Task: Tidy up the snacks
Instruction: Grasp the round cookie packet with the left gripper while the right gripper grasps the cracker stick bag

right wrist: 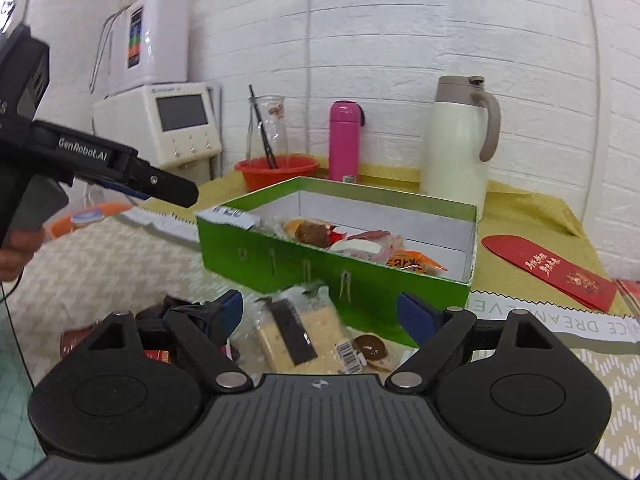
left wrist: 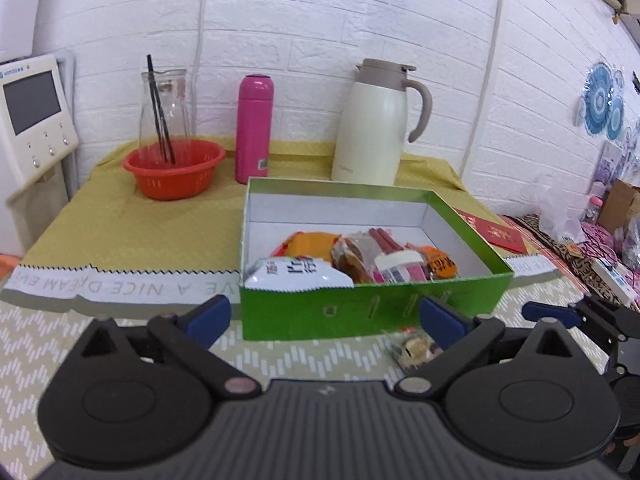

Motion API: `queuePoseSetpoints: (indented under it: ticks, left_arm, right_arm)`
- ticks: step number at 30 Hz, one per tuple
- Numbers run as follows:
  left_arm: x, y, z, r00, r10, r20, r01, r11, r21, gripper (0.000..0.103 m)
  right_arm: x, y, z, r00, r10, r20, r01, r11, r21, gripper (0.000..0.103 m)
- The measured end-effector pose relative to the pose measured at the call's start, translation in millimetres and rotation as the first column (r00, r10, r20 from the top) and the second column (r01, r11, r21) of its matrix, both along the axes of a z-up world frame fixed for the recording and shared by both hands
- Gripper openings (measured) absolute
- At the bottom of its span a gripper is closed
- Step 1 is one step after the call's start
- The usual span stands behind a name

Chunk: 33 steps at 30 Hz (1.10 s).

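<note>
A green box stands on the patterned mat, holding several snacks. A white packet leans over its near-left corner. My left gripper is open just in front of the box with nothing between its fingers. A small clear snack bag lies by its right finger. My right gripper is open low over the mat. A pale yellow packet lies between its fingers, not pressed. A round brown snack and dark wrappers lie beside it.
Behind the box on the yellow cloth stand a red bowl, a glass carafe with black sticks, a pink bottle and a cream jug. A red envelope lies to the right. A white appliance stands at the left.
</note>
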<state>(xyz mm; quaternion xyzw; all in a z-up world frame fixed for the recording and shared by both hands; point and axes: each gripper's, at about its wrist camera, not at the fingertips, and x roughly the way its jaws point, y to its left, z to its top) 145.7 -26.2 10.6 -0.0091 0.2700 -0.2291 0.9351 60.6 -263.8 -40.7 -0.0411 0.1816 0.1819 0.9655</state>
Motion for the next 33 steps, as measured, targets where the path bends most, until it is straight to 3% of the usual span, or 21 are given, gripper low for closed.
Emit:
queuePoseSetpoints:
  ticks: [8, 12, 13, 16, 17, 18, 20, 21, 30, 33]
  left_arm:
    - [5, -15, -32, 0.991, -0.085, -0.099, 0.086, 0.996, 0.001, 0.1]
    - [19, -11, -34, 0.978, -0.107, -0.177, 0.091, 0.991, -0.097, 0.1]
    - [24, -10, -34, 0.975, -0.107, -0.194, 0.084, 0.989, -0.126, 0.1]
    - [38, -12, -32, 0.963, -0.099, -0.253, 0.054, 0.982, -0.178, 0.1]
    - [41, -15, -33, 0.958, -0.1, -0.27, 0.052, 0.983, -0.179, 0.1]
    - [44, -20, -33, 0.952, -0.106, -0.288, 0.056, 0.983, -0.177, 0.1]
    - [46, -30, -36, 0.947, -0.112, -0.301, 0.064, 0.984, -0.165, 0.1]
    - [46, -37, -37, 0.945, -0.112, -0.307, 0.068, 0.986, -0.151, 0.1]
    - [49, -98, -57, 0.918, -0.135, -0.372, 0.141, 0.99, -0.011, 0.1]
    - [48, -116, -64, 0.939, -0.116, -0.324, 0.152, 0.985, 0.087, 0.1]
  right_arm:
    - [34, 10, -11, 0.996, 0.038, -0.079, -0.047, 0.992, -0.12, 0.103]
    - [49, 15, -23, 0.986, 0.07, -0.149, -0.092, 0.985, -0.145, 0.103]
    - [51, 16, -26, 0.984, 0.078, -0.162, -0.103, 0.984, -0.147, 0.094]
    - [48, 17, -28, 0.986, 0.064, -0.156, -0.09, 0.982, -0.165, 0.089]
    - [44, 15, -28, 0.988, 0.057, -0.146, -0.082, 0.982, -0.169, 0.077]
    - [40, 13, -27, 0.989, 0.059, -0.135, -0.081, 0.984, -0.161, 0.053]
    - [31, 6, -23, 0.991, 0.032, -0.126, -0.049, 0.989, -0.137, 0.039]
    - [26, 3, -22, 0.993, 0.016, -0.121, -0.032, 0.991, -0.131, 0.024]
    - [1, -44, -24, 0.973, -0.127, -0.19, 0.135, 0.99, 0.031, 0.023]
    - [-7, -55, -25, 0.967, -0.167, -0.195, 0.185, 0.98, 0.075, 0.023]
